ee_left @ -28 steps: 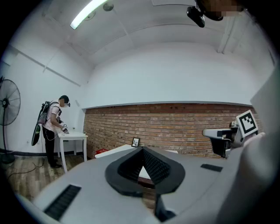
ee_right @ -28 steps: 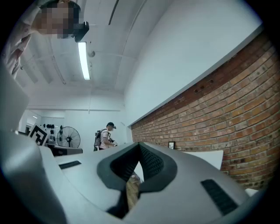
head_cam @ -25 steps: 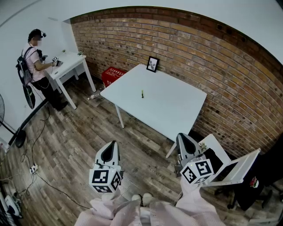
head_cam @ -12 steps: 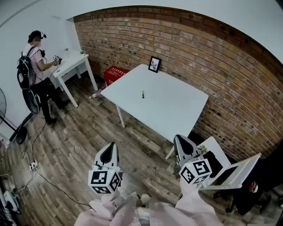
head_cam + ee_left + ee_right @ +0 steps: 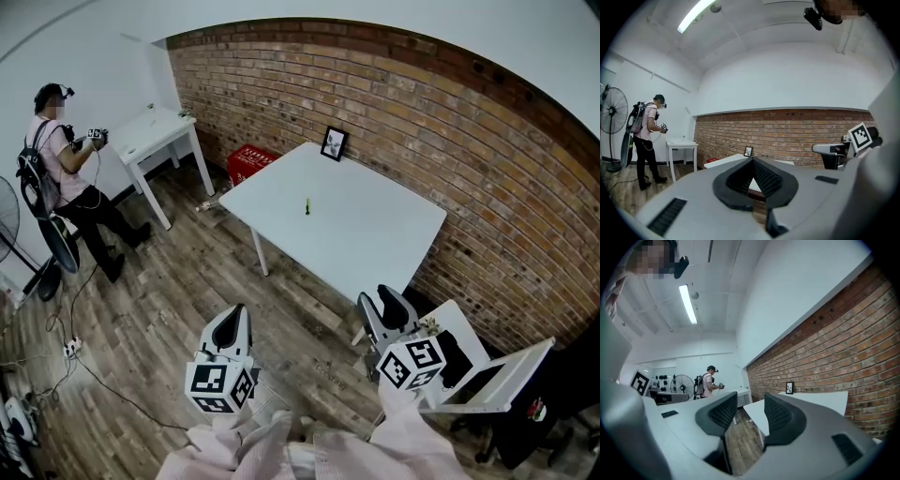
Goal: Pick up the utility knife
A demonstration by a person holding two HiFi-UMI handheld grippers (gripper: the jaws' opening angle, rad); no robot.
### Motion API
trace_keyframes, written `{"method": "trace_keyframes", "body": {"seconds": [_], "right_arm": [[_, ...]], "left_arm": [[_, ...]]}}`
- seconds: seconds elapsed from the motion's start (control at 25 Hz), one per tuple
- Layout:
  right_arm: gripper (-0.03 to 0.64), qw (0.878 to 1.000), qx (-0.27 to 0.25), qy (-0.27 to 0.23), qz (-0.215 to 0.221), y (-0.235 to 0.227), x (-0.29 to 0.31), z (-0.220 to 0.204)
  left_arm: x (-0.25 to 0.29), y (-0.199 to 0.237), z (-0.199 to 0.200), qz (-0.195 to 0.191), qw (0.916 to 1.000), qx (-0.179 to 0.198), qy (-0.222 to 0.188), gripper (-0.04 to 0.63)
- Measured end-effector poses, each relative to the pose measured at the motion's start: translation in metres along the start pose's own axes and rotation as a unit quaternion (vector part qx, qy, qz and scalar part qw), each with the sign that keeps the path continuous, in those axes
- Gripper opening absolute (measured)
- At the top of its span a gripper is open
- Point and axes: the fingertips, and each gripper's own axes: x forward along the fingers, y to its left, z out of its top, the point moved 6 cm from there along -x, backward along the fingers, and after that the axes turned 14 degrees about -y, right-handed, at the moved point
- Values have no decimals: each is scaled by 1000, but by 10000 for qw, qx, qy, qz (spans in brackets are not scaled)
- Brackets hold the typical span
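near the middle of the tabletop (image 5: 394, 234) – utility knife (image 5: 307, 205), well apart from both tools; left gripper (image 5: 236, 317) pressed together, empty; right gripper (image 5: 392, 302) opening on nothing; risk – skidding the slim knife away by pinching off-centre

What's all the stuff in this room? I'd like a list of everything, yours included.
large white rectangular table: one, white, room's centre
small thin utility knife: one, greenish and dark, lying mid-table
black picture frame: one, black, table's far corner
red plastic crate: one, red, floor beyond the table
small white side table: one, white, far left
person with backpack: one, pink shirt, beside the side table
standing fan: one, dark, left edge
left gripper: one, grey, jaws shut, empty
right gripper: one, grey, jaws opening, nothing between
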Motion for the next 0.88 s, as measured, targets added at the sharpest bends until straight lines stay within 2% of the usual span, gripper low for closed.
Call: {"method": "trace_keyframes", "body": {"seconds": [0.2,0.48,0.88], "right_arm": [[190,10000,16,40,-20,-5,4,-2],[198,9998,-25,184,-55,-11,16,-10],[198,9991,211,309,-194,-25,62,-37]], "left_arm": [[4,-4,-2,-55,10000,14,45,-6],[12,1,-7,-80,9999,-10,128,-6],[52,40,-22,38,9998,-114,154,-6]]}}
